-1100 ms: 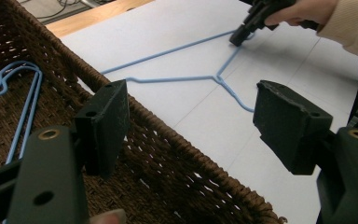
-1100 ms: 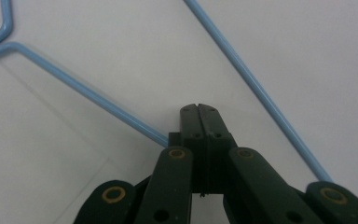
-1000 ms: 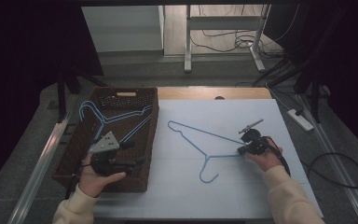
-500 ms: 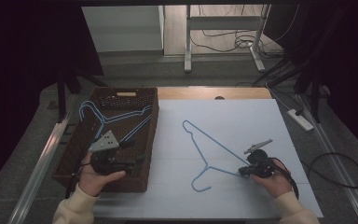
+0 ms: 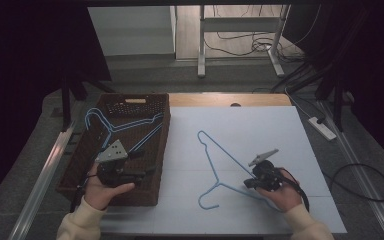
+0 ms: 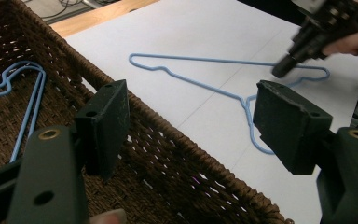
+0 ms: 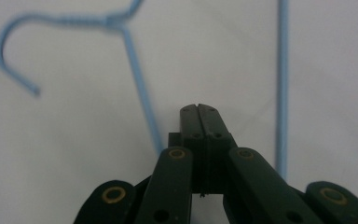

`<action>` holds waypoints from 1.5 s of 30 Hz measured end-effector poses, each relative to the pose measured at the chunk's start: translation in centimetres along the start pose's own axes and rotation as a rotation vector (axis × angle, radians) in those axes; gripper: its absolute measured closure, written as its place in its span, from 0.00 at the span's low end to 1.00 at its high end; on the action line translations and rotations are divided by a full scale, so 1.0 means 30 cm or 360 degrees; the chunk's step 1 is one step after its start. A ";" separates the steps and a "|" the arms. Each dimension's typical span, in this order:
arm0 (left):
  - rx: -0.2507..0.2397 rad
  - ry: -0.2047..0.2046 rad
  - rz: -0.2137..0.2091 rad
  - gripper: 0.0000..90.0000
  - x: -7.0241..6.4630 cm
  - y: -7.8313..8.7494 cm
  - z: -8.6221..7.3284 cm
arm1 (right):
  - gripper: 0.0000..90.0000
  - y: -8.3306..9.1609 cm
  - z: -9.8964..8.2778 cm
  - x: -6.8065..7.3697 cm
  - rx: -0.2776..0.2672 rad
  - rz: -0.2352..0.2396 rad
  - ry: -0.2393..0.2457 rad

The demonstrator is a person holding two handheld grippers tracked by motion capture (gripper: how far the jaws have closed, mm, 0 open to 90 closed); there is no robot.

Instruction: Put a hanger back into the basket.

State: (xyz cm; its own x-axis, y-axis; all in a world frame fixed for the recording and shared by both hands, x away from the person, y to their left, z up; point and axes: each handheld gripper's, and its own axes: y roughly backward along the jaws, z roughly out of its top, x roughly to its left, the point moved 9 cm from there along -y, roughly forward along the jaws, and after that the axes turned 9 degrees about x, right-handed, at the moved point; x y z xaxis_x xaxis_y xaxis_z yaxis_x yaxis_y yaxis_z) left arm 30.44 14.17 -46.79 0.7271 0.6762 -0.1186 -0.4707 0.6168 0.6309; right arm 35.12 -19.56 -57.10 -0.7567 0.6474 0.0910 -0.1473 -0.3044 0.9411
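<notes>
Hanger lies flat on the white mat, its long axis running away from us, hook nearest. Our right gripper sits clenched against its near arm, while our left gripper hangs released over the basket.

Left black two-jaw gripper held low at the left, jaws wide apart with nothing between them, pointed toward the right, gripped from below by the left hand in a cream sleeve. Right black two-jaw gripper held at the right, jaws pressed flat together, tips aimed leftward and down, cupped in the right hand, cream-cuffed.
</notes>
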 end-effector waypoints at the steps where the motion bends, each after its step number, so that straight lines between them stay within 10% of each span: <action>1: -0.0001 -0.0001 -0.0001 0.31 0.000 0.000 0.000 | 1.00 -0.003 0.032 -0.009 -0.0019 -0.0014 0.0008; 8: -0.0001 -0.0005 0.0001 0.31 0.001 0.003 -0.001 | 1.00 -0.063 0.253 -0.089 -0.0060 -0.0067 0.0018; 20: -0.0004 -0.0005 0.0006 0.31 0.003 0.005 -0.001 | 1.00 -0.171 0.429 -0.151 -0.0122 -0.0038 -0.0070; 35: 0.0005 -0.0009 0.0005 0.31 0.001 0.002 -0.003 | 1.00 -0.186 0.453 -0.224 -0.0119 -0.0151 -0.0158; 45: 0.0009 -0.0008 0.0015 0.31 0.003 0.001 -0.003 | 1.00 -0.119 0.368 -0.462 -0.0134 -0.0299 -0.0446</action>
State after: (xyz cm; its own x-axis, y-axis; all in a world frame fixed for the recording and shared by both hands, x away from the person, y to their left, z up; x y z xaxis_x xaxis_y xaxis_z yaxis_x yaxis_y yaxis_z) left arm 30.45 14.29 -46.86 0.7253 0.6798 -0.1086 -0.4747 0.6081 0.6362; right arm 53.16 -19.72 -58.11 -0.5089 0.8607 0.0154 -0.3286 -0.2108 0.9207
